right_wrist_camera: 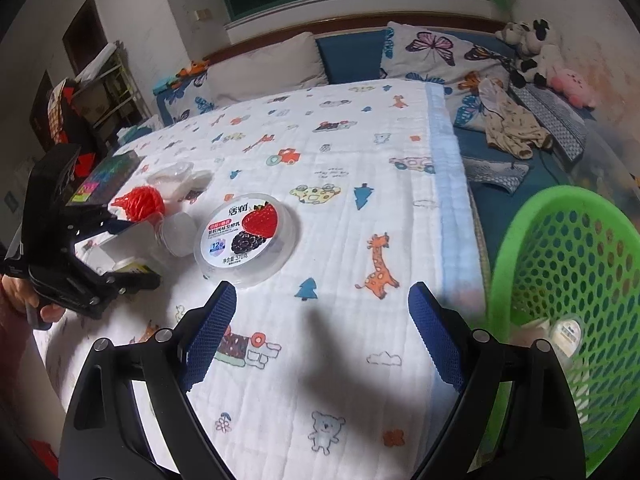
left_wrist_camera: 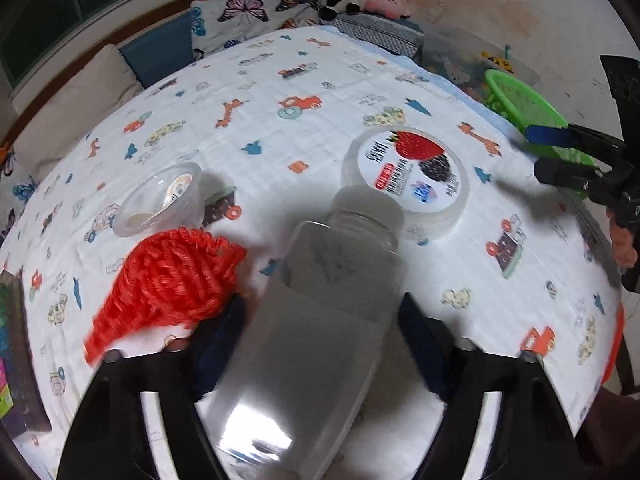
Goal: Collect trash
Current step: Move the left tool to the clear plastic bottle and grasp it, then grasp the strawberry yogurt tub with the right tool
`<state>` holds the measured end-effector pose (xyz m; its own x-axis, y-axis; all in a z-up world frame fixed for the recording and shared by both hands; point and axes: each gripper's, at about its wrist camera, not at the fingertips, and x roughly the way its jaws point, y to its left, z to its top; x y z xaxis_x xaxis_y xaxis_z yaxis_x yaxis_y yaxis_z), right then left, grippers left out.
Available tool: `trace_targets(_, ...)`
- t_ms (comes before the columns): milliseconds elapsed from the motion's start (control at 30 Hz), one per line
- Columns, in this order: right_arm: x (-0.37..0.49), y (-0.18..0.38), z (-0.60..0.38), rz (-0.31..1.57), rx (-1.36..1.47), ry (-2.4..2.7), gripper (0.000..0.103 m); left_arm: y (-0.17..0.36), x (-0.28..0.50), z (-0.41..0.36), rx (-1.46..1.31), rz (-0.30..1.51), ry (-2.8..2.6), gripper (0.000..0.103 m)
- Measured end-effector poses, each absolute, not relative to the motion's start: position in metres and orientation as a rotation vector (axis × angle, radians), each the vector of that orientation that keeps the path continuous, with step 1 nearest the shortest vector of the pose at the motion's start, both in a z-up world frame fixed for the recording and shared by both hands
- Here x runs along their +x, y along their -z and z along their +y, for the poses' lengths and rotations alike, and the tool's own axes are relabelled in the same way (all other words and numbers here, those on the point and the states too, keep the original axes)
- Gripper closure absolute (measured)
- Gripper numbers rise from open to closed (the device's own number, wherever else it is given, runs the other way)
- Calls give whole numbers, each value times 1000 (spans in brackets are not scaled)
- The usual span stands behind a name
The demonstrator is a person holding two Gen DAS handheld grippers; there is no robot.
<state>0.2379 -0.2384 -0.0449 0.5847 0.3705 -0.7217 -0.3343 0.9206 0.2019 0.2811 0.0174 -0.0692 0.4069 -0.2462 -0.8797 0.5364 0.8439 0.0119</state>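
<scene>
My left gripper (left_wrist_camera: 320, 312) straddles a clear square-sided plastic bottle with a white screw cap (left_wrist_camera: 320, 320) lying on the white quilted blanket printed with cartoon animals and vehicles (left_wrist_camera: 280, 128); the blue pads (left_wrist_camera: 420, 336) sit at the bottle's flanks, but motion blur keeps me from telling whether they press on it. The bottle's cap end points away from my camera, toward a round clear plastic yoghurt tub with a strawberry-and-blackberry label (left_wrist_camera: 408, 172), which rests flat on the blanket just beyond it. Just left of the bottle lies a crumpled red foam fruit net (left_wrist_camera: 172, 276), and beyond the net a small clear plastic cup (left_wrist_camera: 160, 200) is tipped on its side. A dark box with colourful print (left_wrist_camera: 16, 344) sits at the blanket's left edge.

My right gripper (right_wrist_camera: 320, 336) hangs above bare blanket with its blue-padded fingers (right_wrist_camera: 212, 336) spread wide and nothing between them. To its right stands a green perforated plastic basket (right_wrist_camera: 560, 280), beside the blanket's edge, with a small foil-lidded pot (right_wrist_camera: 566, 334) already lying at the bottom. Pillows with butterfly print (right_wrist_camera: 432, 52) and plush toys (right_wrist_camera: 532, 52) line the far side of the bed.
</scene>
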Motion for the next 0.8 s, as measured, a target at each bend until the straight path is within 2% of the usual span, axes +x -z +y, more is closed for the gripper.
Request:
trace_targets(200,247,48,-218,860,12,-464,16,62,271,26,284,1005,468,44)
trace_targets(633,282,64,-145,895,-131,-544,15,23,230,70,113,929,404,45)
trace_targets(800,287,72,-131,892,-191,-514,9,20,218,79,89,922,397,45)
